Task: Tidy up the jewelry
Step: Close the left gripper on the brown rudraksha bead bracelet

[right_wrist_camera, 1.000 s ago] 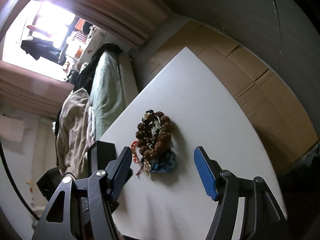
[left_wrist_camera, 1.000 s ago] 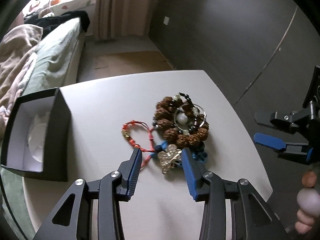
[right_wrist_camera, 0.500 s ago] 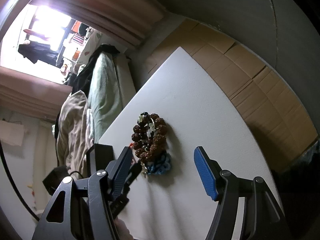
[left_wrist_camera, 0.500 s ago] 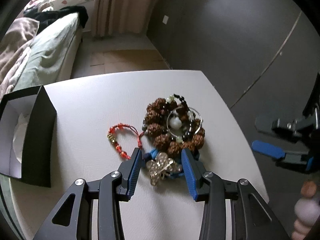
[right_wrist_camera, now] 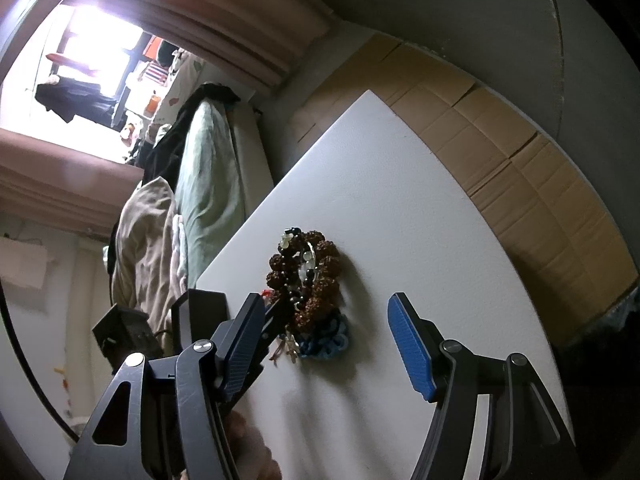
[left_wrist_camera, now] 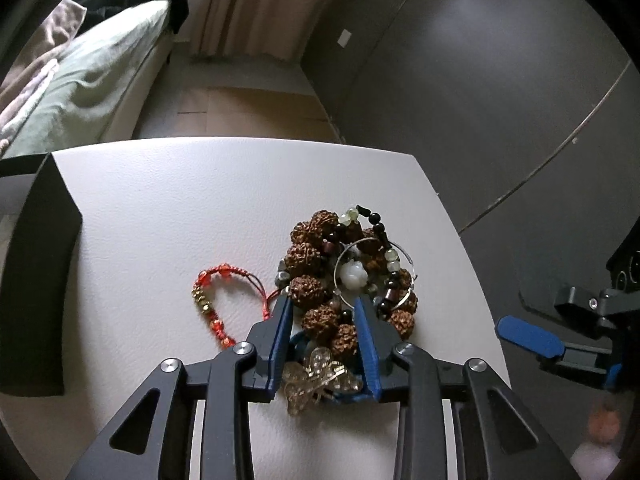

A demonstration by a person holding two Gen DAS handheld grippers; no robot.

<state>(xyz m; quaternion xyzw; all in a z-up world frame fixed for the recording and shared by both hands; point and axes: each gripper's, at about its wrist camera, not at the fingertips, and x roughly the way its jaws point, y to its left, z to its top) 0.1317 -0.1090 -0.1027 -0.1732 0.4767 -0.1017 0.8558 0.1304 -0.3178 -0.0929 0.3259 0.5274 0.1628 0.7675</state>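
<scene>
Your left tongs [left_wrist_camera: 322,320] straddle the brown seed-bead bracelet [left_wrist_camera: 320,280] in the jewelry pile mid-surface [left_wrist_camera: 200,200], parted, not yet clamped, prob. to lift it out. Right tongs [right_wrist_camera: 328,344] wide apart, holding nothing, off to the side. Black box [left_wrist_camera: 36,280] waits at left.

White table [left_wrist_camera: 200,200], green bedding [left_wrist_camera: 84,76] — pink curtain [left_wrist_camera: 248,4], cardboard flooring [right_wrist_camera: 520,152]

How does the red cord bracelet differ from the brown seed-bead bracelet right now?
The red bracelet is a thin cord with small red and gold beads; the brown bracelet is a ring of big knobbly beads. The red one lies mostly alone, left of the left gripper; the brown one sits in the pile under other pieces, its near beads between that gripper's open fingers. Both lie flat on the white table.
</scene>
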